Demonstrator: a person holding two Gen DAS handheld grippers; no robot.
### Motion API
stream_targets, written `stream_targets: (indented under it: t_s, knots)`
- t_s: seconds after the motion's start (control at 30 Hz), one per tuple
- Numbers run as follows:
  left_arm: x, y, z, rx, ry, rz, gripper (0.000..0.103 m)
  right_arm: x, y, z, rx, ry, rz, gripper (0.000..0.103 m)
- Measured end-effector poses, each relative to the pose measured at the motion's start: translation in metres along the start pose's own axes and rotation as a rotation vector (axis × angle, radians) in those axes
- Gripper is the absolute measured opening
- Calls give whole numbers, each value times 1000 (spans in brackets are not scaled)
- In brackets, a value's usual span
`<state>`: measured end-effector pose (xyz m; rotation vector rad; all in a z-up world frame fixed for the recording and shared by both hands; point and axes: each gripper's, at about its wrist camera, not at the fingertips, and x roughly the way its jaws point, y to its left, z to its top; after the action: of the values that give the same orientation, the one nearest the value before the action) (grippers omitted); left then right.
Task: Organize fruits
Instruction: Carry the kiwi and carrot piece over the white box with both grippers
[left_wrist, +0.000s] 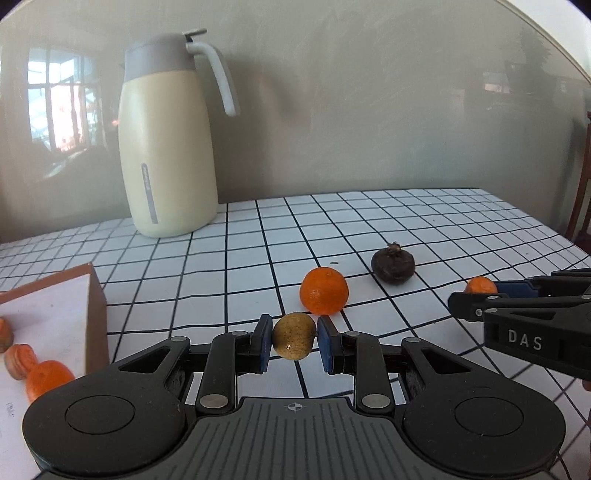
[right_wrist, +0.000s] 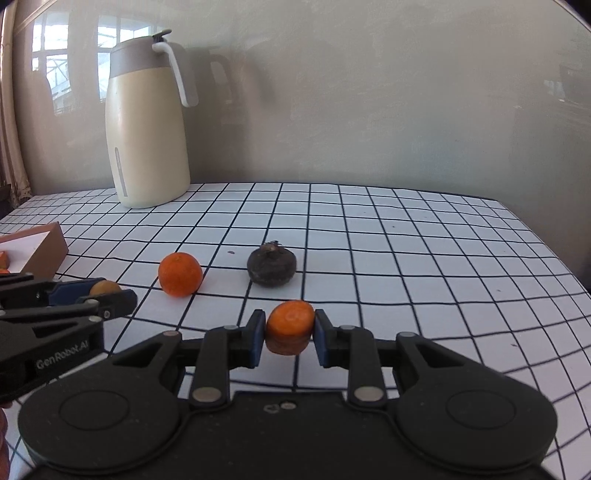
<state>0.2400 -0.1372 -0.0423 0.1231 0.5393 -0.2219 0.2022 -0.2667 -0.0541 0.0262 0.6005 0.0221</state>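
Your left gripper (left_wrist: 294, 341) is clamped on a yellow-brown fruit (left_wrist: 294, 336); your right gripper (right_wrist: 290, 332) pinches an orange piece (right_wrist: 290, 326). Tangerine (left_wrist: 324, 290) at 1 o'clock of the left jaws; dark fruit (right_wrist: 271, 266) at 11 o'clock of the right; box (left_wrist: 96, 302) at 9 o'clock.

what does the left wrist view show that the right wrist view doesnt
Only the left wrist view shows the box's inside well, with several orange fruits lying in it, and the yellow-brown fruit whole between the left gripper pads.

Only the right wrist view shows the flat orange fruit whole in the right gripper.

Both show the cream jug, the round orange, the dark fruit, the grid-patterned table and the box.
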Motion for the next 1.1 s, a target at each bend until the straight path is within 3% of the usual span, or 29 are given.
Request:
stream_targets:
  t_s: [0.8,1.1]
  knots:
    - [-93,-1,-33,28,-65,-8,27,-70,14,-43,-50,-16,-2,19]
    - [-133,12,-40,35,-116,16,27,-103,38,-34,-93,-70,51,19]
